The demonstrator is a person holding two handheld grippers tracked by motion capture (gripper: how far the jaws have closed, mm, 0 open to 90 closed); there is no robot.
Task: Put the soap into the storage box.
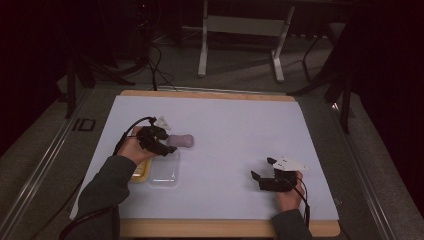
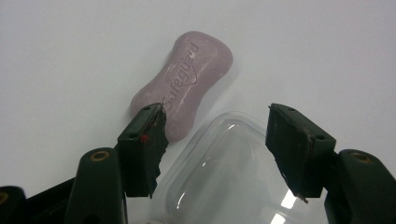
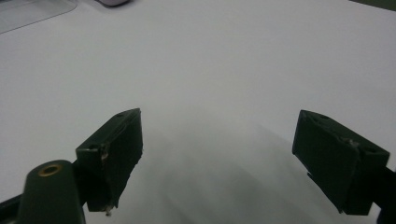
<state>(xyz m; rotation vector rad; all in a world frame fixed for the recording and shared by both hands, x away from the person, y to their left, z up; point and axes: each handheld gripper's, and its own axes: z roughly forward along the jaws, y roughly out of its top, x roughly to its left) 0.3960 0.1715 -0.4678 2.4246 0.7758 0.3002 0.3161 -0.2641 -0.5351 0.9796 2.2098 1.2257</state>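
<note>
Dim surroundings frame a wood-edged bench [image 1: 210,227] covered by a white sheet, with a grey floor and a pale metal stand [image 1: 240,30] behind it.

Left side: the left tool [image 1: 162,142] is held in the person's left hand [image 1: 131,149] over the left half of the bench. In the left gripper view its jaws stand apart, with nothing pressed between the pads. One jaw tip sits at the near end of a pink soap bar [image 2: 184,81]; whether it touches the bar cannot be told. The bar lies flat on the white sheet, its embossed face upward. Just beside it, toward the person, lies a clear plastic lid [image 2: 224,172], its rim meeting or nearly meeting the bar's near end. The gap between the jaws opens over this lid. In the high view a yellow item [image 1: 141,172] lies next to the lid, partly hidden under the left hand.

Right side: the right tool [image 1: 262,172] is held in the right hand [image 1: 289,192] near the bench's front right, well apart from the soap. The right gripper view shows its jaws wide apart over bare white sheet, holding nothing.
</note>
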